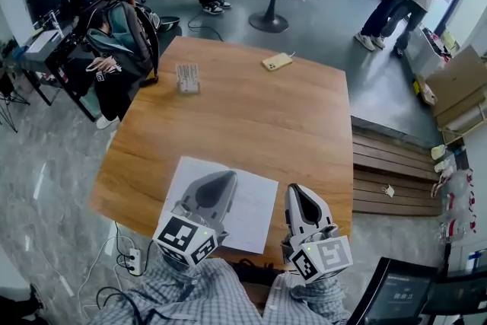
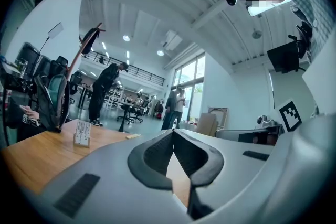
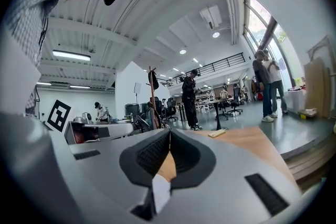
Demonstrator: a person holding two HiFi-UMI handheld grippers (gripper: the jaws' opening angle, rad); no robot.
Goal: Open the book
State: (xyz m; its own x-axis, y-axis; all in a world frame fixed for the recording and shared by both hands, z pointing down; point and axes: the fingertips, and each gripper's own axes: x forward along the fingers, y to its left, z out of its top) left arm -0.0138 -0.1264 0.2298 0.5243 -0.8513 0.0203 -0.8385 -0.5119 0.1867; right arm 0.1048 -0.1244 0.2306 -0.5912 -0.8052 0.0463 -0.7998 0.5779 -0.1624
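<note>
Book (image 1: 255, 203): lies flat on the bench (image 1: 251, 118), at the edge nearest me, with a white face up.
Book axis: the long sides run across my view and the short sides point away from me.
Left hand-held gripper (image 1: 222, 180): hangs above the book's left half and points away from me. Its jaws are pressed together with nothing between them.
Right hand-held gripper (image 1: 299, 194): sits just past the book's right short edge and points the same way. Its jaws are also pressed together and empty, and a white strip of the book shows under them in the right gripper view.
Nearer hand: the left is over the book itself, while the right is the closer one to the right edge.
Open or shut: I see one plain white face with no crease or spine. It could be a shut cover or an open page, and I cannot tell which.
Spine side: not visible. I judge any lift depends on which long edge is free.
</note>
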